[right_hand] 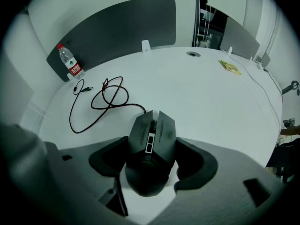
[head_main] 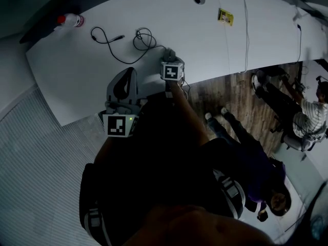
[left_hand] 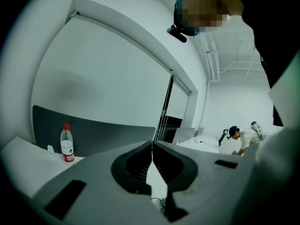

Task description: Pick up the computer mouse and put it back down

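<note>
right gripper pinching mouse by its sides. slick shell, might squirt out forward. cable ahead could snag, tug it crooked. left gripper pressed together, empty.

Matt dark plastic mouse, smooth white table — clear plastic bottle

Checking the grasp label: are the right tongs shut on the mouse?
Shut on it: in the right gripper view, the right tongs press against both sides of the mouse.

Coiled cable just beyond mouse
</note>
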Demonstrator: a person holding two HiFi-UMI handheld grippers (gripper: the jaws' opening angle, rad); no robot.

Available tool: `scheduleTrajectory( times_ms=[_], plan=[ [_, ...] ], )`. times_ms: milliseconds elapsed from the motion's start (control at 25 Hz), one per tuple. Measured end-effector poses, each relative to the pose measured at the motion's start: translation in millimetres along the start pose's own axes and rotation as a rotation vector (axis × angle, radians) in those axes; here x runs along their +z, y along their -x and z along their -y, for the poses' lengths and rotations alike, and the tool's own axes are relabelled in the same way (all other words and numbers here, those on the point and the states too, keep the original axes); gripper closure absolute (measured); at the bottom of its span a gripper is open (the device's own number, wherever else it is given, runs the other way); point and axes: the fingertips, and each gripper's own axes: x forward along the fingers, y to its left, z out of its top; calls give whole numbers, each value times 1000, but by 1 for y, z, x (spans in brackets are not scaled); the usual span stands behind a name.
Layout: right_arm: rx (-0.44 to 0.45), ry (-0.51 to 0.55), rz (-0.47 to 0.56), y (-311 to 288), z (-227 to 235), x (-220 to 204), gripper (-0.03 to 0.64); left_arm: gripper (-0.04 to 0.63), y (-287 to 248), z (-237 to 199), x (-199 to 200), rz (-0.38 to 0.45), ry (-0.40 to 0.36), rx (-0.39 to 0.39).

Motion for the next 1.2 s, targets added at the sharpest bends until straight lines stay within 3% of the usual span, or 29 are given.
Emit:
scheduleTrajectory(
  times_ms=[160,400,600,1000,1200],
  plan=[
    [9,3,4,0,-2,0,318,589,5,1,1,13,5,6],
    [9,20,13,4,-5,-3,318,589,20,5,-9,-36,-12,-21],
    [6,18,27,10,-5,-5,318,589,22,7,9,38,-8,-10],
    [22,31,109,34,-13,3,318,589,44,9,15,44,-21,-22],
    [12,30,144,48,-11,9,318,589,52,9,29,107,-18,-24]
  ],
)
